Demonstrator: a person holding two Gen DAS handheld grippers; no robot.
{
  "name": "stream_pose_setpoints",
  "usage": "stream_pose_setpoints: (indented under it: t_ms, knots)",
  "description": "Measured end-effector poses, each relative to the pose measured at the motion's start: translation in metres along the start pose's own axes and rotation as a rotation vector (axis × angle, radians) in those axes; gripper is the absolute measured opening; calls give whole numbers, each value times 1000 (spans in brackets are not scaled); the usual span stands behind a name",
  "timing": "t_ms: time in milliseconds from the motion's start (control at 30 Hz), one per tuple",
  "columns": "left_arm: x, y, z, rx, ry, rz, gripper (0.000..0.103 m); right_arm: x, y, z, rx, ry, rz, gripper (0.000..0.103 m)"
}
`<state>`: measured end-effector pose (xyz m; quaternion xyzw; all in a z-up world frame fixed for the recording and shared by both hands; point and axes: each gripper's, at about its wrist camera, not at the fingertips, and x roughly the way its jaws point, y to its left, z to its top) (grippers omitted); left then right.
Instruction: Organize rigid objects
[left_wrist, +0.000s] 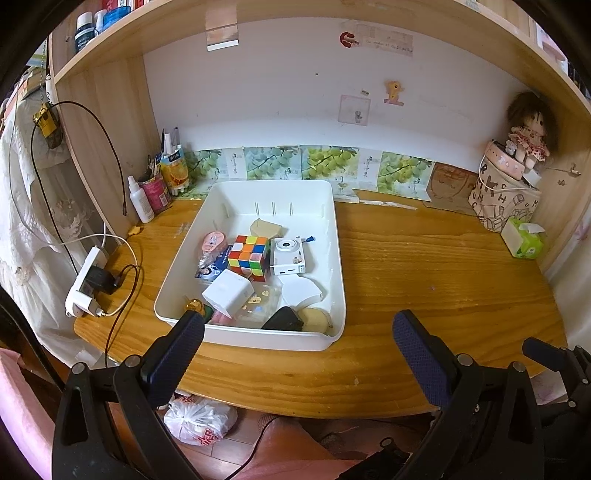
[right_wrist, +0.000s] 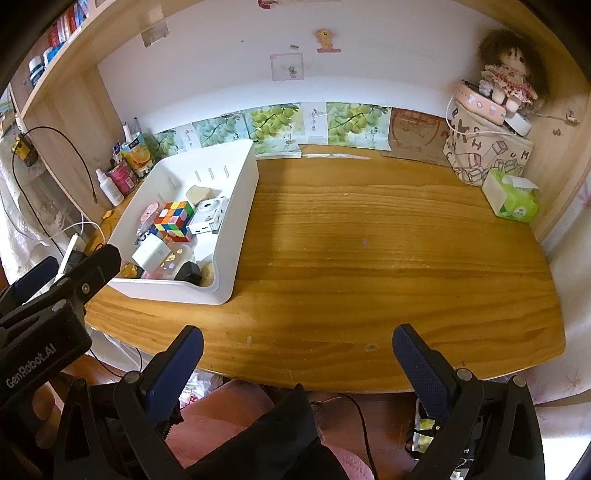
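Flanking tray (left_wrist: 334, 236): tissue box (left_wrist: 524, 240), power strip (left_wrist: 86, 282).

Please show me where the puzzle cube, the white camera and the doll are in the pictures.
puzzle cube (left_wrist: 248, 254): left wrist view, on its colored top face.
white camera (left_wrist: 289, 255): left wrist view, just below its lens.
doll (right_wrist: 506, 74): right wrist view, on its dress.

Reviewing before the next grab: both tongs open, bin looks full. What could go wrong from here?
1. The bin is crowded: the puzzle cube sits against the camera and the white box, so closing on one could snag or tip a neighbour.
2. The left tongs hover at the bin's near rim and might bump or shove it.
3. The power strip and its cables lie close by the bin's left side, so a sliding bin or stray finger could catch them.
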<state>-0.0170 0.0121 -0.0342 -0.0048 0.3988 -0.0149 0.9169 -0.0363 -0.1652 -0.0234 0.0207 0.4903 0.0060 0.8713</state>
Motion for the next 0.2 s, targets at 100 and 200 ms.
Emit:
stream_pose_setpoints:
  t_ms: [100, 200]
  knots:
    - [2, 0, 2, 3, -1, 2, 102, 2, -1, 2, 5, 5, 1, 102]
    - [4, 1, 4, 6, -3, 3, 102, 4, -1, 4, 8, 9, 2, 102]
